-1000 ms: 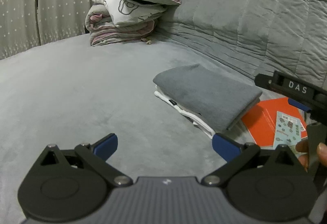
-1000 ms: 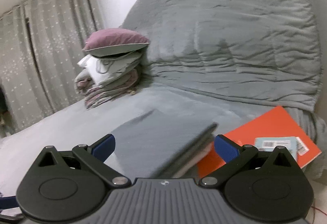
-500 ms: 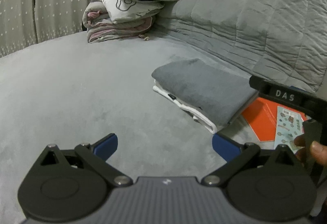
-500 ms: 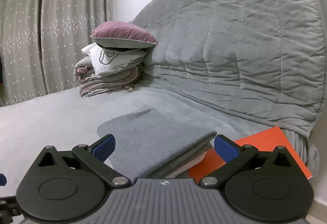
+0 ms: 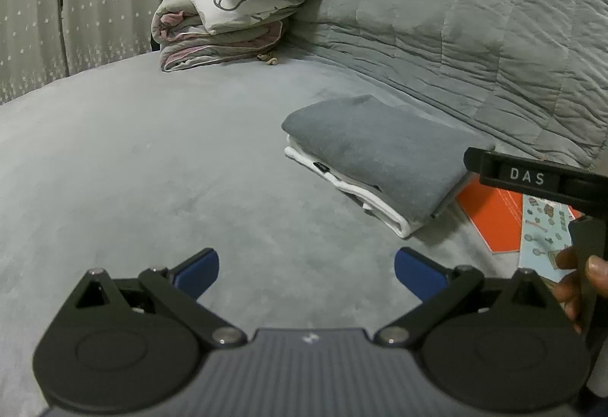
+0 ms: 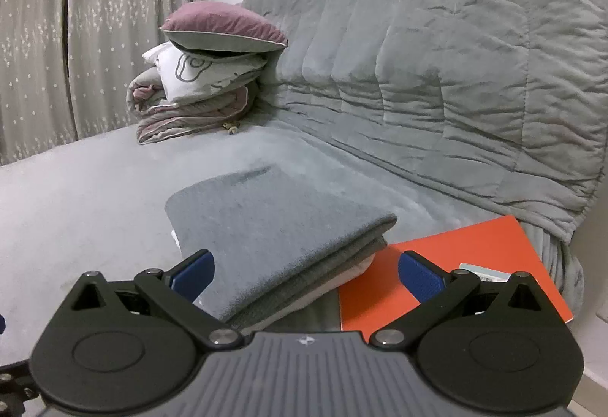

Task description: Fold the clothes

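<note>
A folded grey garment (image 5: 380, 151) lies on a folded white garment (image 5: 383, 217) as a small stack on the grey bed (image 5: 152, 158). In the right wrist view the same grey garment (image 6: 273, 223) sits just ahead of and between my right gripper's fingers. My left gripper (image 5: 306, 270) hovers open over bare bedding, left of and nearer than the stack, holding nothing. My right gripper (image 6: 304, 272) is open too, its blue pads apart and empty. Part of the right tool (image 5: 532, 181) and the hand holding it (image 5: 577, 284) show at the right edge of the left wrist view.
An orange book (image 6: 456, 265) with a sticker sheet (image 5: 543, 234) lies right of the stack, partly under it. Pillows and a folded blanket (image 5: 235, 6) are piled at the far side. A quilted grey headboard (image 6: 456, 75) rises behind, curtains (image 6: 76, 37) to the left.
The right gripper's view has swung up and settled, with the folded stack now lower and closer between its fingers. The left view shifted slightly. Both grippers stayed open.
</note>
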`<act>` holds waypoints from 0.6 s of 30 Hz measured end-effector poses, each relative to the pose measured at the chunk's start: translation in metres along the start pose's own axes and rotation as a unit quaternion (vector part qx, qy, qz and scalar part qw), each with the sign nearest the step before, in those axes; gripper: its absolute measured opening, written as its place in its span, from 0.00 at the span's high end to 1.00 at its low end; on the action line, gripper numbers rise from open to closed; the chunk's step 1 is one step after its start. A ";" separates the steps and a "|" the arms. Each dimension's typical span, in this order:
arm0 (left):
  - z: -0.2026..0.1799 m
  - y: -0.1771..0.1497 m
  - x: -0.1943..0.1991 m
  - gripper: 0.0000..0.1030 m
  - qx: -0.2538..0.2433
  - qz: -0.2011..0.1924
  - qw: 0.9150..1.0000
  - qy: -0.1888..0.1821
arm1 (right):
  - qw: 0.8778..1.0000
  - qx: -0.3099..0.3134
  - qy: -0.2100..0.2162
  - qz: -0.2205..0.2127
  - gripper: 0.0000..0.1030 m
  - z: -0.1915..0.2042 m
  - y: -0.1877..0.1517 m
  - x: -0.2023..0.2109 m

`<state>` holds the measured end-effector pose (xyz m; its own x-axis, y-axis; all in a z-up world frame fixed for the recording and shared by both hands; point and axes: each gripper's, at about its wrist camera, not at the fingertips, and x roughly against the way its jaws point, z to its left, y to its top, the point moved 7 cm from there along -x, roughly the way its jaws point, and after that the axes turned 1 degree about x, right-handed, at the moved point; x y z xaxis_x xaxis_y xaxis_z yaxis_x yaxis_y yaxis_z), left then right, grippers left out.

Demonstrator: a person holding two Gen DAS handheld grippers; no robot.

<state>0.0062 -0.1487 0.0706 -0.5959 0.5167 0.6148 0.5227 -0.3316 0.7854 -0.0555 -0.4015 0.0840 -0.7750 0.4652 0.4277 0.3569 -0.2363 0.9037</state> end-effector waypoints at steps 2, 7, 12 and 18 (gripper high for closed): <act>0.001 0.000 0.000 0.00 0.003 -0.002 1.000 -0.002 | 1.000 0.000 0.002 0.000 0.00 0.000 0.000 0.000; 0.000 0.001 0.003 0.00 0.000 -0.014 1.000 -0.007 | 1.000 0.010 0.004 -0.001 0.00 0.004 -0.001 0.001; 0.000 0.003 0.006 0.00 -0.006 -0.025 1.000 -0.004 | 0.999 0.048 0.000 -0.012 0.00 0.014 -0.003 0.005; 0.000 0.005 0.007 0.00 -0.004 -0.028 1.000 -0.008 | 0.998 0.056 -0.002 -0.008 0.00 0.017 -0.004 0.005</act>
<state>0.0048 -0.1465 0.0787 -0.6150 0.5466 0.5684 0.4839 -0.3075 0.8193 -0.0519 -0.3834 0.0825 -0.7797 0.4714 0.4122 0.3998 -0.1319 0.9071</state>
